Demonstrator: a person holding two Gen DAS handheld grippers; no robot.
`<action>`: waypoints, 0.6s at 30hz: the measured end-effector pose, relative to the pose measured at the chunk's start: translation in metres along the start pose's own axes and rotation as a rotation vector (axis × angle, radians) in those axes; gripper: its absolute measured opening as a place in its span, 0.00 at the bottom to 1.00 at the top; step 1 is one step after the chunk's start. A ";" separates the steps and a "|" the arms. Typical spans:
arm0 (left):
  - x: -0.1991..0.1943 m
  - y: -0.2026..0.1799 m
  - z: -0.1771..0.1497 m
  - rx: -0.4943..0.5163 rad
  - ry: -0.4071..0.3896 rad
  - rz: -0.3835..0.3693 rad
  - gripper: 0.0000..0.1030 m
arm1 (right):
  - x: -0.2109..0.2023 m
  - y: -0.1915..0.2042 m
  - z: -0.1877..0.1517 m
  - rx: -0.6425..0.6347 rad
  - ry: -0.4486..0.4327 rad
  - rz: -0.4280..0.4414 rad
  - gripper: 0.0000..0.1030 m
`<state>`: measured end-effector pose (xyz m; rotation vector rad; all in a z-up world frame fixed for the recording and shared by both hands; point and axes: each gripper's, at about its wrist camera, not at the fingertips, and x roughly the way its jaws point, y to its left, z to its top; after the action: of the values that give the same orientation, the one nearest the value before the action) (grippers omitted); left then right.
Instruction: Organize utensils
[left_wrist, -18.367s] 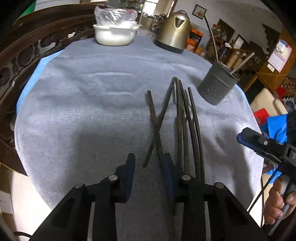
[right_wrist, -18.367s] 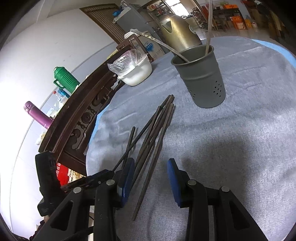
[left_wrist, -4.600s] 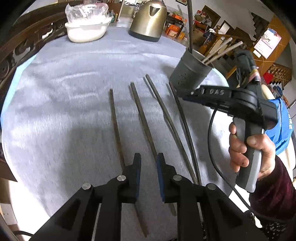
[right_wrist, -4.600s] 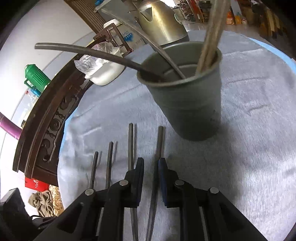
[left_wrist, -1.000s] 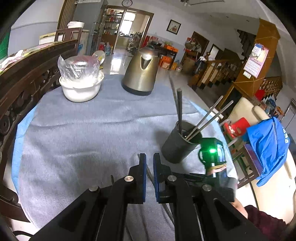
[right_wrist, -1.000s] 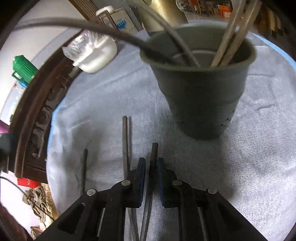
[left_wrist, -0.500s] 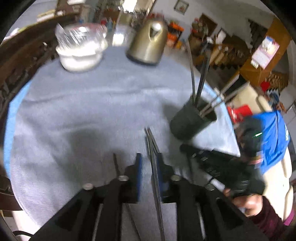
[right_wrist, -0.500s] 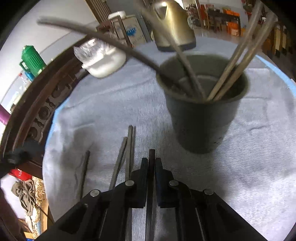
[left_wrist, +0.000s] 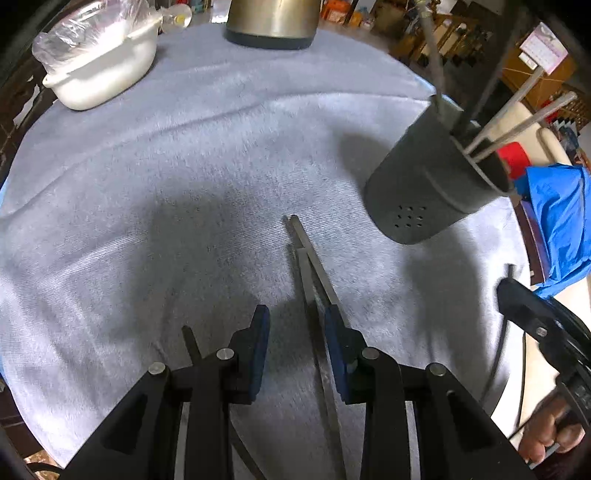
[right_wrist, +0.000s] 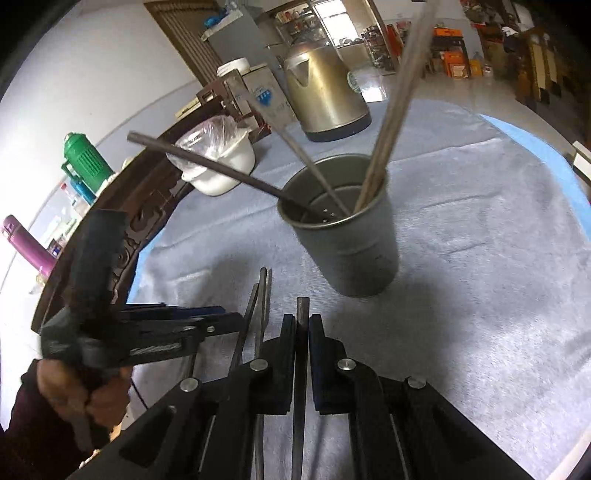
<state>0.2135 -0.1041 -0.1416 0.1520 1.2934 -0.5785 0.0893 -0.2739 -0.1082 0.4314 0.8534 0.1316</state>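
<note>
A grey perforated utensil cup (left_wrist: 432, 184) (right_wrist: 347, 247) stands on the grey tablecloth and holds several chopsticks. My right gripper (right_wrist: 302, 325) is shut on a dark chopstick (right_wrist: 300, 369) and holds it just short of the cup. My left gripper (left_wrist: 295, 332) is open and low over the cloth. Two dark chopsticks (left_wrist: 314, 273) lie crossed between its fingers, close to the right one. Another chopstick (left_wrist: 190, 341) lies at its left. In the right wrist view the left gripper (right_wrist: 221, 319) shows at the left, over two lying chopsticks (right_wrist: 256, 306).
A white bowl covered with plastic (left_wrist: 99, 70) (right_wrist: 218, 162) and a brass kettle (left_wrist: 273, 22) (right_wrist: 321, 96) stand at the far side. A carved wooden chair back (right_wrist: 122, 229) borders the table's left. A blue cloth (left_wrist: 557, 221) hangs off to the right.
My left gripper has come down to the cloth and opened over the lying chopsticks. My right gripper has lifted its chopstick and pulled back a little from the cup.
</note>
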 end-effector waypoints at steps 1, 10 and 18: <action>0.002 0.000 0.001 -0.002 0.002 0.002 0.30 | -0.002 -0.002 0.000 0.003 -0.004 0.002 0.08; 0.008 0.003 0.004 -0.024 -0.030 -0.012 0.19 | -0.010 -0.007 -0.002 0.010 -0.027 0.030 0.07; -0.012 0.008 -0.008 -0.061 -0.116 -0.036 0.07 | -0.029 -0.001 0.000 -0.005 -0.082 0.069 0.07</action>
<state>0.2085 -0.0904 -0.1345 0.0441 1.2016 -0.5696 0.0707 -0.2834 -0.0883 0.4592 0.7578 0.1786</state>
